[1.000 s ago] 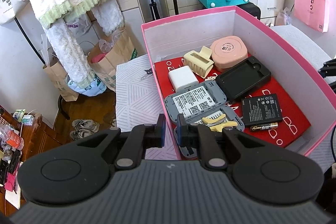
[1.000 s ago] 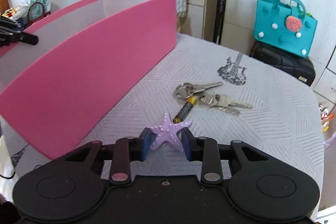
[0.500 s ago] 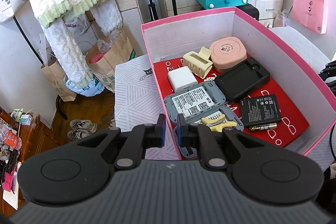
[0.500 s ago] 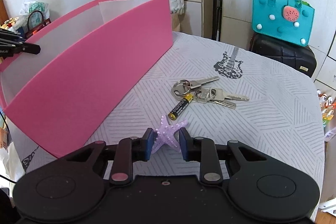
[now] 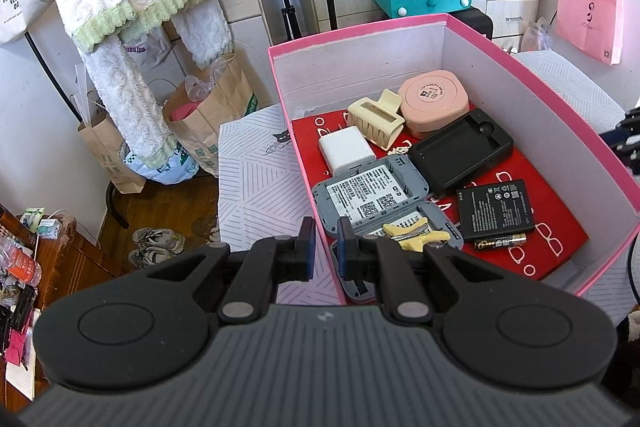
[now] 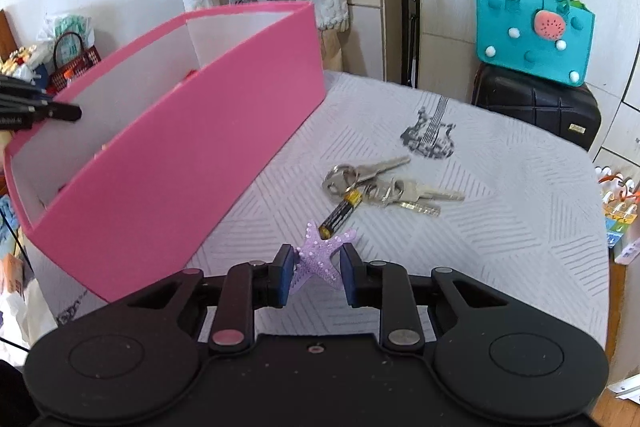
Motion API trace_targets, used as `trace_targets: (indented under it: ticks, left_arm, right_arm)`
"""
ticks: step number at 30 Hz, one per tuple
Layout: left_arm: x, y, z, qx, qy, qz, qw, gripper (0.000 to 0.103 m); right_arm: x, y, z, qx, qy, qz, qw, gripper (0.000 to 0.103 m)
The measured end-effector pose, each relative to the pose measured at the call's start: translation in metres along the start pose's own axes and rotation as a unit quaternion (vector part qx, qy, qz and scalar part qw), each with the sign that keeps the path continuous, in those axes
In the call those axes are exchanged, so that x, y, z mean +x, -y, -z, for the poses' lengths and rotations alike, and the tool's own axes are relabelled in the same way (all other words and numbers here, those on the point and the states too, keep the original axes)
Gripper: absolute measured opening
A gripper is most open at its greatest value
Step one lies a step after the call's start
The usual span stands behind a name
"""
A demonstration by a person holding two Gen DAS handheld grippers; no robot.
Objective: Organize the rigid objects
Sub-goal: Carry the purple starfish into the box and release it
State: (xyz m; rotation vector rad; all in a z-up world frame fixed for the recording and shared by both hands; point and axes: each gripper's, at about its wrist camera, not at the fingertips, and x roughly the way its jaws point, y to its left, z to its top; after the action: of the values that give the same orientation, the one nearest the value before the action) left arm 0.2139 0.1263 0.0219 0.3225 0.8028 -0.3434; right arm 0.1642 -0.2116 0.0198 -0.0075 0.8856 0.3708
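My right gripper (image 6: 316,273) is shut on a purple starfish (image 6: 322,259) and holds it above the tablecloth, right of the pink box (image 6: 192,163). A bunch of keys (image 6: 384,183) and a loose battery (image 6: 340,213) lie on the cloth just beyond. My left gripper (image 5: 323,253) is shut and empty, over the near left wall of the pink box (image 5: 560,115). Inside lie two grey devices (image 5: 370,193), a black charger tray (image 5: 464,149), a flat black battery (image 5: 496,209), a small battery (image 5: 500,241), a white adapter (image 5: 346,149), a cream hair claw (image 5: 376,117) and a pink round case (image 5: 434,99).
A teal felt bag (image 6: 534,35) sits on a black case (image 6: 536,111) behind the table. Fluffy clothes (image 5: 132,7) hang at the left, with paper bags (image 5: 208,115) and shoes (image 5: 158,241) on the floor. The table edge runs at the right (image 6: 600,267).
My right gripper has lifted the starfish higher and drawn back a little; the keys and battery look farther off. The left gripper has stayed over the box wall.
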Motion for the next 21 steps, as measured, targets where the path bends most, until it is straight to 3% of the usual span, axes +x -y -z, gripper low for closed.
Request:
trace_targets:
  ticks: [10,15,21]
  left_arm:
    - [0.001,0.000,-0.002,-0.001,-0.002,0.006,1.0000,0.010]
    - [0.001,0.001,-0.002,-0.005,-0.001,0.006,1.0000,0.010]
    - [0.002,-0.001,-0.003,-0.019,-0.005,0.011,0.9998,0.010]
  right_arm:
    - [-0.046,-0.014,-0.047,-0.028,0.061,-0.003,0.998,0.029]
    - [-0.054,-0.043,-0.091,-0.066,0.077,-0.068,0.993,0.030]
    - [-0.007,-0.086,-0.127,-0.105,0.015,-0.161,0.981,0.030]
